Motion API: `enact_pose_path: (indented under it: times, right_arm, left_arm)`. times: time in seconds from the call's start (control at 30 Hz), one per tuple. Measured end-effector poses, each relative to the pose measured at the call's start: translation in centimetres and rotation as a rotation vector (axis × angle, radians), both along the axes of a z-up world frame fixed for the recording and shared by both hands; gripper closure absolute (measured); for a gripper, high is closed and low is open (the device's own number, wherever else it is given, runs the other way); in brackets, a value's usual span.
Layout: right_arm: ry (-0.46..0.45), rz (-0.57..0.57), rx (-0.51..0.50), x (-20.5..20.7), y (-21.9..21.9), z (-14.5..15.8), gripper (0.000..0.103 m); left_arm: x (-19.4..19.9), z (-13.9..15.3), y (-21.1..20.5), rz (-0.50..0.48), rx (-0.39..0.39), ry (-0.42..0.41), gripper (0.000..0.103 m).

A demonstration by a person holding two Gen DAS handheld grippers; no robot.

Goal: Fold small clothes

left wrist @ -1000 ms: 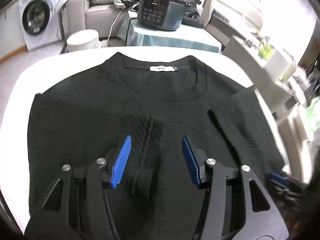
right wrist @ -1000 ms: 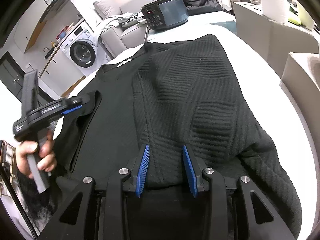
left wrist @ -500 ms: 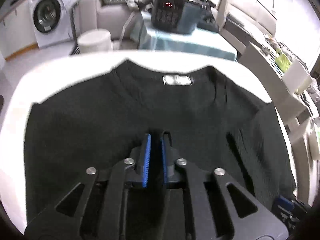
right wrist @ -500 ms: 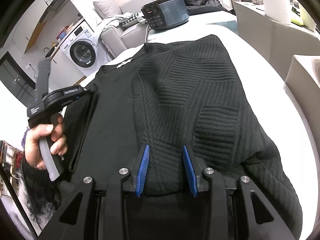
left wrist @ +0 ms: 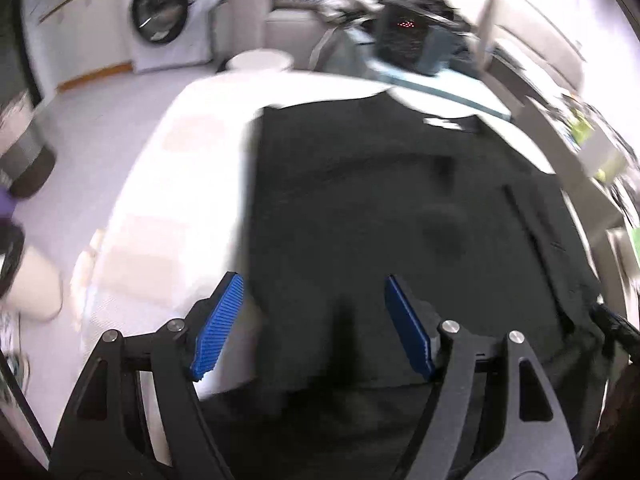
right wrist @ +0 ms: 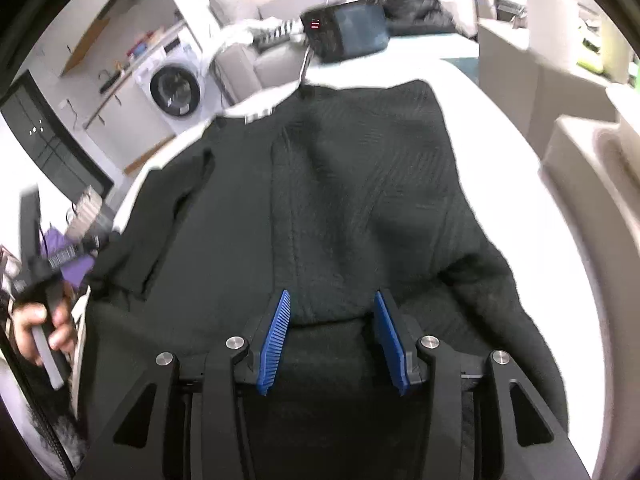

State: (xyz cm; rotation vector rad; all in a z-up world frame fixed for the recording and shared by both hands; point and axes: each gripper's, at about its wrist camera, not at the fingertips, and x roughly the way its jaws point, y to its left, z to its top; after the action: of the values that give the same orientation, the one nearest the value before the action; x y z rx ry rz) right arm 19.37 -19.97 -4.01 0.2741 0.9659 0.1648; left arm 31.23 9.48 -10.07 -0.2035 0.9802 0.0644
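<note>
Black sweater [right wrist: 360,208] lies before a cooker [right wrist: 346,32].

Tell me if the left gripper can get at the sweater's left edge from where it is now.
Probably yes: the left gripper has just been opening, nothing between its blue pads, and the black sweater edge lies bare on the white table right by it.
</note>
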Motion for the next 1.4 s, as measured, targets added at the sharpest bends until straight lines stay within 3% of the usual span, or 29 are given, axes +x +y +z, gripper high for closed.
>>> enact_pose_path:
  times: [0.1,0.33,0.43,0.5,0.57,0.6,0.63,0.67,0.7,1.07,1.13,1.27,1.33,1.4]
  right_arm:
    - [-0.016,-0.056,0.03,1.2,-1.5,0.5,0.054]
    - [0.032,-0.16,0.048,7.0,-4.7,-1.5,0.053]
    - [0.035,-0.171,0.03,9.1,-5.4,-1.9,0.053]
    - [0.047,-0.162,0.012,10.3,-5.5,-1.9,0.053]
    - [0.053,-0.147,-0.006,10.9,-5.4,-2.1,0.054]
    - [0.054,-0.135,-0.025,11.0,-5.3,-2.2,0.061]
    - [0.051,-0.123,-0.046,11.2,-5.0,-2.4,0.069]
    - [0.05,-0.111,-0.064,11.5,-4.7,-2.6,0.084]
    - [0.042,-0.099,-0.069,11.6,-4.5,-2.6,0.087]
    - [0.028,-0.124,-0.075,15.5,-3.2,-2.9,0.089]
    - [0.04,-0.127,-0.093,16.1,-2.9,-2.9,0.087]
    - [0.049,-0.109,-0.09,14.6,-2.8,-1.6,0.062]
    - [-0.002,-0.092,-0.087,12.0,-2.4,-0.2,0.057]
    - [-0.022,-0.057,-0.077,9.6,-1.7,0.5,0.056]
  left_arm:
    - [1.4,-1.8,2.5,0.056,-0.054,0.041,0.033]
    - [3.8,-2.9,3.9,0.075,-0.113,0.017,0.041]
    - [4.9,-2.9,3.1,0.064,-0.076,0.027,0.057]
    - [5.4,-2.8,2.5,0.06,-0.019,0.04,0.077]
    - [5.6,-2.5,2.0,0.029,-0.029,0.037,0.092]
    - [5.7,-2.5,1.7,0.025,-0.027,0.035,0.093]
    - [5.8,-2.4,1.6,0.022,-0.022,0.033,0.093]
    - [6.0,-2.4,1.4,0.02,-0.017,0.032,0.094]
    - [6.4,-2.4,1.4,0.028,-0.022,0.032,0.094]
    - [9.5,-2.5,3.1,0.109,-0.053,0.014,0.094]
    - [9.3,-2.3,3.0,0.107,-0.045,0.017,0.092]
    - [6.5,-0.9,3.0,0.081,-0.022,-0.006,0.088]
    - [4.3,0.1,3.0,0.08,-0.013,-0.032,0.083]
    - [1.5,1.1,2.7,0.073,-0.011,-0.056,0.058]
